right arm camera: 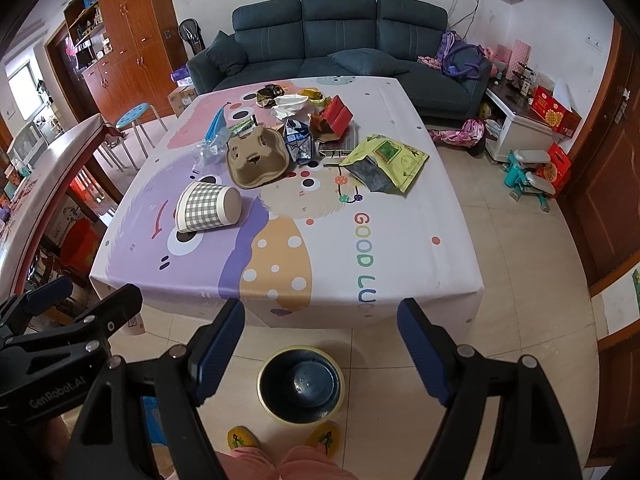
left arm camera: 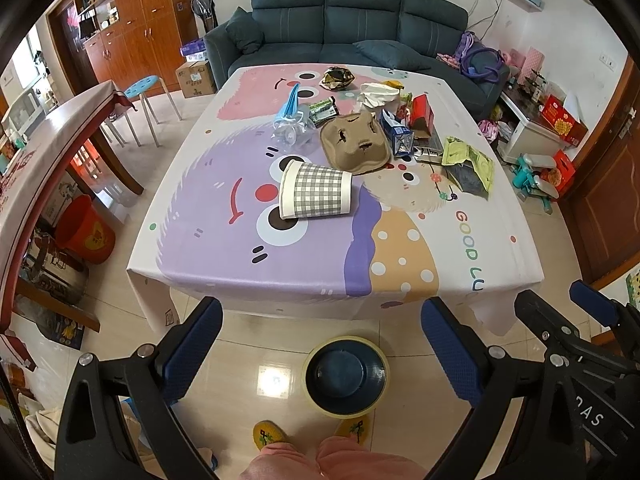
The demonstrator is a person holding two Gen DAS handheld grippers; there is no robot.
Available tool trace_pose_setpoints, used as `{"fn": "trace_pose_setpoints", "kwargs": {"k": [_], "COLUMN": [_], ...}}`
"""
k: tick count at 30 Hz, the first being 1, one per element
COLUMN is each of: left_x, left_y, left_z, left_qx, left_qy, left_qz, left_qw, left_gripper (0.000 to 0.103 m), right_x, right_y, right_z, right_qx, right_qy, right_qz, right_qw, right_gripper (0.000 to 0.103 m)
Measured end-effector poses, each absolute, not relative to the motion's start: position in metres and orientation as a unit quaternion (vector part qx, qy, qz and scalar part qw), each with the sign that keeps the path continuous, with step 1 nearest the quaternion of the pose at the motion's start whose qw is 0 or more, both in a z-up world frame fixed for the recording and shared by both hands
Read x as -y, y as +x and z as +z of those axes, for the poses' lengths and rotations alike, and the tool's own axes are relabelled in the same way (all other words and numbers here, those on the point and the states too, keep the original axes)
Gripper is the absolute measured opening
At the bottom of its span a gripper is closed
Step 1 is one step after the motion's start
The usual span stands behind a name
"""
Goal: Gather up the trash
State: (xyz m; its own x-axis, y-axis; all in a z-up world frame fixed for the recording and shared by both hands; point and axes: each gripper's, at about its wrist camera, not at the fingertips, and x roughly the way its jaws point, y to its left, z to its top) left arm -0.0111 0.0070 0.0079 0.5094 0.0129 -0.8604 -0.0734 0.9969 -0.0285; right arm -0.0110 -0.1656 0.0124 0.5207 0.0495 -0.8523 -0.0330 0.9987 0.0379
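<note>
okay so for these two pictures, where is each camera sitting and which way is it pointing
Left wrist: on the left gripper, held before the table's near edge, facing the checked cup and sofa; open fingers, the right gripper's side, slippered feet show.
Right wrist: on the right gripper, same heading, slightly rightward; open fingers, the left gripper's side, feet.
Shared: table, trash, floor bin.
</note>
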Motion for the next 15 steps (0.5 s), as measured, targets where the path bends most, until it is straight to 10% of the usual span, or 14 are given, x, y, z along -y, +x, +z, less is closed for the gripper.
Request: {"fn": "trace_pose_setpoints", "kwargs": {"k": [15], "left_x": [-0.0087], "left_y": [-0.0153], "left_z": [0.0061], "left_qx": [-0.493], "left_qy": [-0.029], "left_qz": [0.028], "left_qw": [0.869], "left_gripper": [0.098], "right_x": [0.1667], "right_y": [-0.0127], "right_z": [0.0151], "right_qx": [-0.488], "right_qy": [0.01], "right_qz": [0.029], "right_qw": [0.873], "right_gripper": [0.079]}}
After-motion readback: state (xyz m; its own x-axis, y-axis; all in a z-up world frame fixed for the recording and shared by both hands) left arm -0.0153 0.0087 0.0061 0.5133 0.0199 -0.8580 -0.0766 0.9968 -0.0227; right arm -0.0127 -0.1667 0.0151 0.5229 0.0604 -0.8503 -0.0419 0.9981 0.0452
